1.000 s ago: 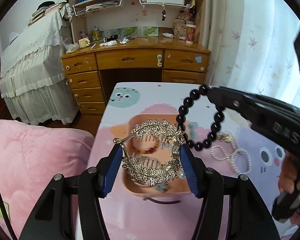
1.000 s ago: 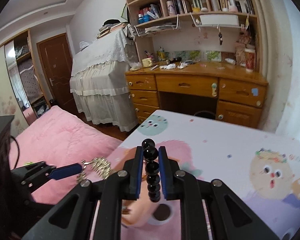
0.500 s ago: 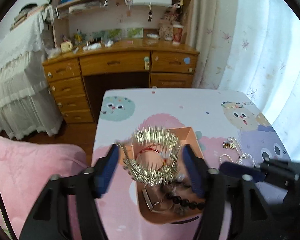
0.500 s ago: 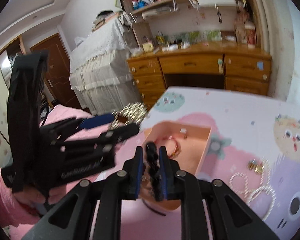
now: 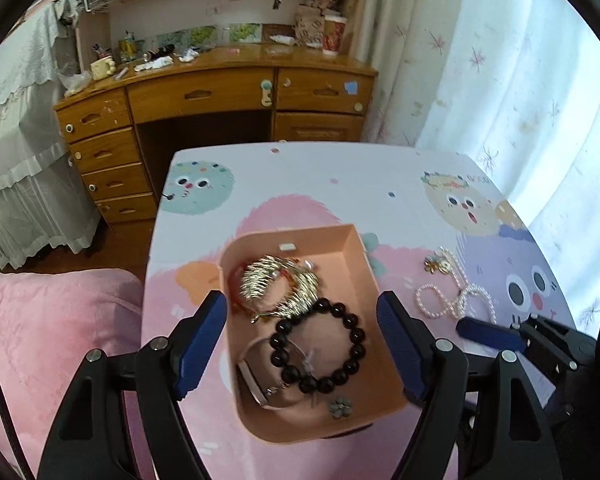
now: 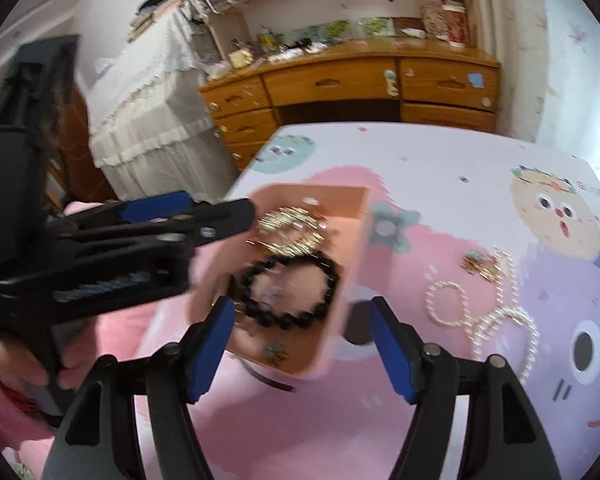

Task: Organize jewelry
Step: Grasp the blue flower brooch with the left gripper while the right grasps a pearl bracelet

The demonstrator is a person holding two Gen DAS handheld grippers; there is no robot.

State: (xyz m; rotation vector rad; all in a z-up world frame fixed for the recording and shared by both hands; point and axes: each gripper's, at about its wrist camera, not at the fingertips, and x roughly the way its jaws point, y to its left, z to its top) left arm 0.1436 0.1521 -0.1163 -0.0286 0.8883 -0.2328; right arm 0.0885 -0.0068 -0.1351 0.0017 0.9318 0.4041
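Jewelry: bead bracelet [image 5: 318,348] and gold comb [image 5: 278,286] lie in tray [image 5: 352,240] | pearls [image 5: 456,298] on desk [image 5: 320,184] | left claw [image 5: 302,346] apart, empty | right claw [image 6: 302,346] apart, empty

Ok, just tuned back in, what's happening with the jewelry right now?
Both tongs are open and empty. The left tongs hang over the peach tray, which holds the gold hair comb and the black bead bracelet. The right tongs sit beside the tray. The pearl strands and a small gold charm lie on the table, not yet put away.
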